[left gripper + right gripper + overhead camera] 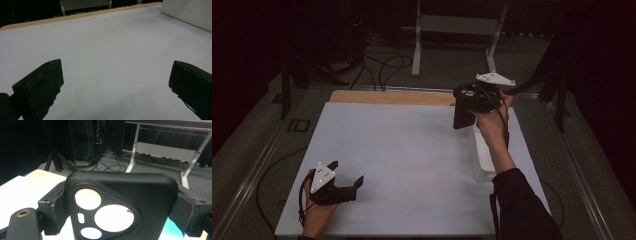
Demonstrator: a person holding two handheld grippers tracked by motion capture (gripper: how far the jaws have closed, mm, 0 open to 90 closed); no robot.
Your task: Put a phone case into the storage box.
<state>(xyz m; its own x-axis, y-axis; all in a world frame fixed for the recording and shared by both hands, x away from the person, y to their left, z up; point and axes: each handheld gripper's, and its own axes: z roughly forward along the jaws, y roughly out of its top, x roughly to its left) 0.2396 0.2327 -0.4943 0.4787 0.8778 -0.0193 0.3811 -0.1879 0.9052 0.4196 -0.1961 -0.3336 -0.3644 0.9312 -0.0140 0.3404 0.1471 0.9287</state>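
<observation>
Right hand-held gripper raised, clamping black phone case above white tray; left hand-held gripper spread wide on table.

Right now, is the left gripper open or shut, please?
Open: the left gripper has its jaws wide apart above the bare white table, holding nothing.

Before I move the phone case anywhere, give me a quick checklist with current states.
1. Right claw shut on the phone case, both jaws against its sides: ok.
2. Case lifted off the white table: ok.
3. White bin beside the case, contents: cannot tell.
4. Left claw open, nothing held, low over the near left of the table: ok.
5. Two claws well apart: ok.
</observation>
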